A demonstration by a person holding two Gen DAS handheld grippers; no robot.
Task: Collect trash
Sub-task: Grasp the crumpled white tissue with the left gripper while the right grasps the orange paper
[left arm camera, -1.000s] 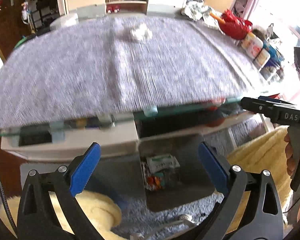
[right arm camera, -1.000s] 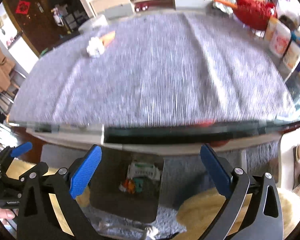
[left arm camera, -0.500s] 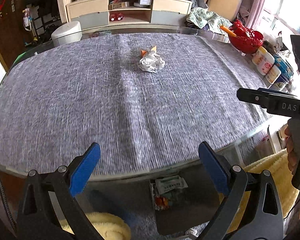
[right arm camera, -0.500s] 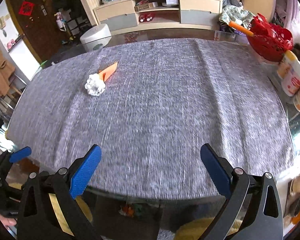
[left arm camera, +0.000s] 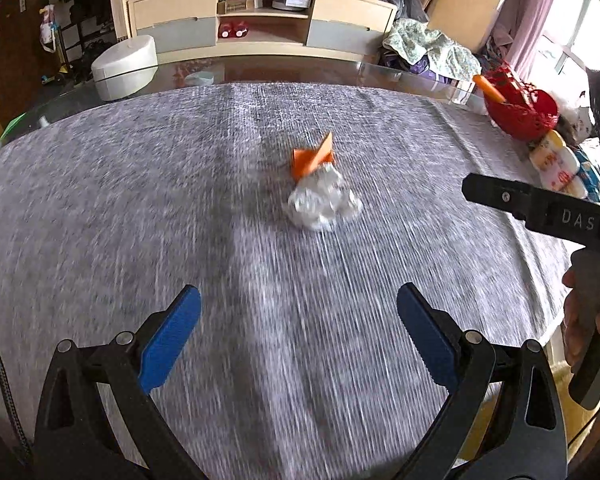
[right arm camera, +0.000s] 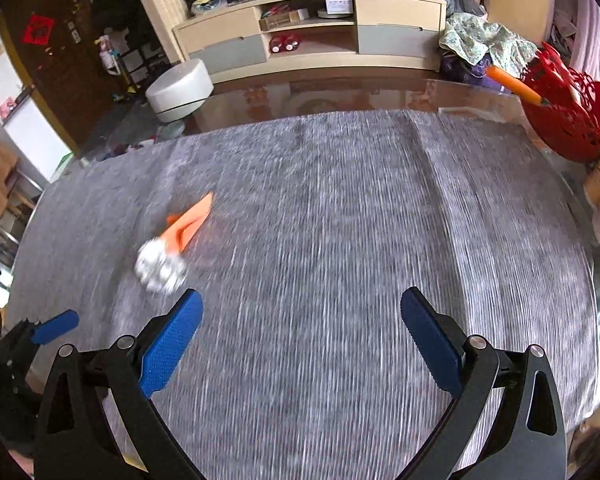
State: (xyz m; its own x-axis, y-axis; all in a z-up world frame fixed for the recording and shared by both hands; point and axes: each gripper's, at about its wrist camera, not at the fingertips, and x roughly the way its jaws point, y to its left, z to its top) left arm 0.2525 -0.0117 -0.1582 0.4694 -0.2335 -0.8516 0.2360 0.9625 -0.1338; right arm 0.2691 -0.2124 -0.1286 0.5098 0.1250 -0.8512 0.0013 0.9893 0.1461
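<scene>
- The tabletop point(left arm camera: 100, 208) under its grey cloth carries the trash near its middle.
- The left hand-held gripper point(left arm camera: 298, 334), jaws wide and empty, faces it dead ahead; it looks better lined up.
- The right hand-held gripper point(right arm camera: 302, 334), also wide and empty, has it off to its left.
- The crumpled white wad point(left arm camera: 322, 202) touches the orange paper scrap point(left arm camera: 312, 156), which lies just beyond it.

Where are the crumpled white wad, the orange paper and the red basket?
crumpled white wad point(left arm camera: 323, 202), left wrist view, middle of the wad
orange paper point(right arm camera: 188, 226), right wrist view, its flat folded face
red basket point(right arm camera: 572, 120), right wrist view, its outer wall
</scene>
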